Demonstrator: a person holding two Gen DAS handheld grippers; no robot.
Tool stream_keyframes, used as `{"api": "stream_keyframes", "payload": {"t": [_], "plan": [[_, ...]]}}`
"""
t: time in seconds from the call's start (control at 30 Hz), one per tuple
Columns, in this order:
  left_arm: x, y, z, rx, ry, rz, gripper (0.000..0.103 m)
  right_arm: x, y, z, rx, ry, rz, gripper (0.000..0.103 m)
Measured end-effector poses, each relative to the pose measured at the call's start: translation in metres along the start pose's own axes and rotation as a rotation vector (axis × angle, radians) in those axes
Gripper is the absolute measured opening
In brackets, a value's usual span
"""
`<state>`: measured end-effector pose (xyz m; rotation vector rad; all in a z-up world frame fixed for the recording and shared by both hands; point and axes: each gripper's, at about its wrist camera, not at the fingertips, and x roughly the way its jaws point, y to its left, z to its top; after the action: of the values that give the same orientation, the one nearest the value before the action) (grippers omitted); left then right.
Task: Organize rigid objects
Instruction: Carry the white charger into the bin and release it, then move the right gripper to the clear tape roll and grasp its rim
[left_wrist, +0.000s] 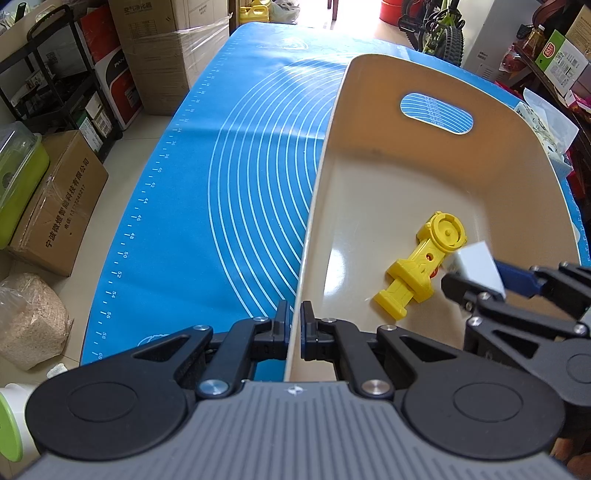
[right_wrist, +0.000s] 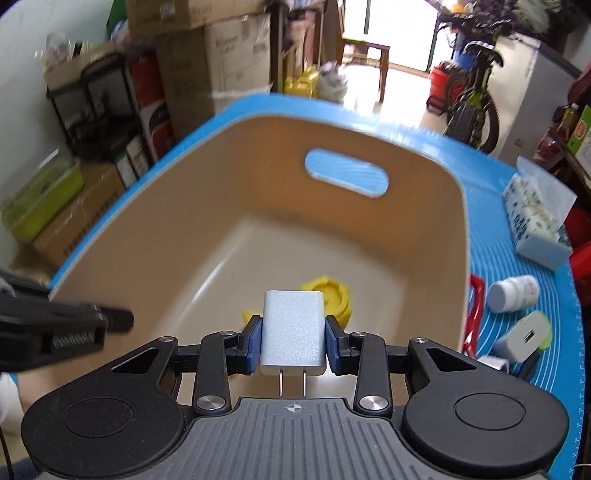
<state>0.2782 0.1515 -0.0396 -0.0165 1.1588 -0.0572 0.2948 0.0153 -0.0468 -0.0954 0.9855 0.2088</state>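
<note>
Over beige bin (right_wrist: 424, 192): right gripper (right_wrist: 293, 332), jaws clamped on white plug adapter (right_wrist: 291, 328); left gripper (left_wrist: 294, 325) pinching bin wall; yellow toy (left_wrist: 424, 266) inside.

We count, relative to the one beige bin (right_wrist: 466, 236): one yellow toy (right_wrist: 327, 295) inside, two chargers (right_wrist: 291, 332) (right_wrist: 522, 338), one pill bottle (right_wrist: 513, 293) right of it.

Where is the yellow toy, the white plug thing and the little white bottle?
yellow toy (left_wrist: 424, 266): left wrist view, on its long middle bar.
white charger (right_wrist: 292, 328): right wrist view, on its flat front face.
white bottle (right_wrist: 515, 293): right wrist view, on its side, lying on the mat.
</note>
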Motion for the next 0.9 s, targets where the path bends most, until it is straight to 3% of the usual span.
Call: {"api": "stream_keyframes", "payload": {"t": [0.07, 0.17, 0.3, 0.67, 0.9], "plan": [[0.0, 0.0, 0.0, 0.0, 0.0, 0.0, 0.007, 0.002, -0.001, -0.001, 0.0, 0.023, 0.001, 0.043], [0.0, 0.0, 0.0, 0.001, 0.0, 0.001, 0.007, -0.001, -0.003, 0.001, 0.001, 0.021, 0.01, 0.057], [0.0, 0.0, 0.0, 0.003, 0.001, 0.003, 0.007, -0.01, -0.001, 0.005, 0.001, -0.006, 0.03, 0.067], [0.0, 0.0, 0.0, 0.001, 0.007, 0.0, 0.007, -0.058, -0.021, 0.015, 0.037, -0.139, 0.042, 0.077], [0.0, 0.0, 0.0, -0.005, 0.009, 0.0, 0.007, -0.086, -0.056, 0.013, 0.1, -0.206, -0.038, 0.086]]}}
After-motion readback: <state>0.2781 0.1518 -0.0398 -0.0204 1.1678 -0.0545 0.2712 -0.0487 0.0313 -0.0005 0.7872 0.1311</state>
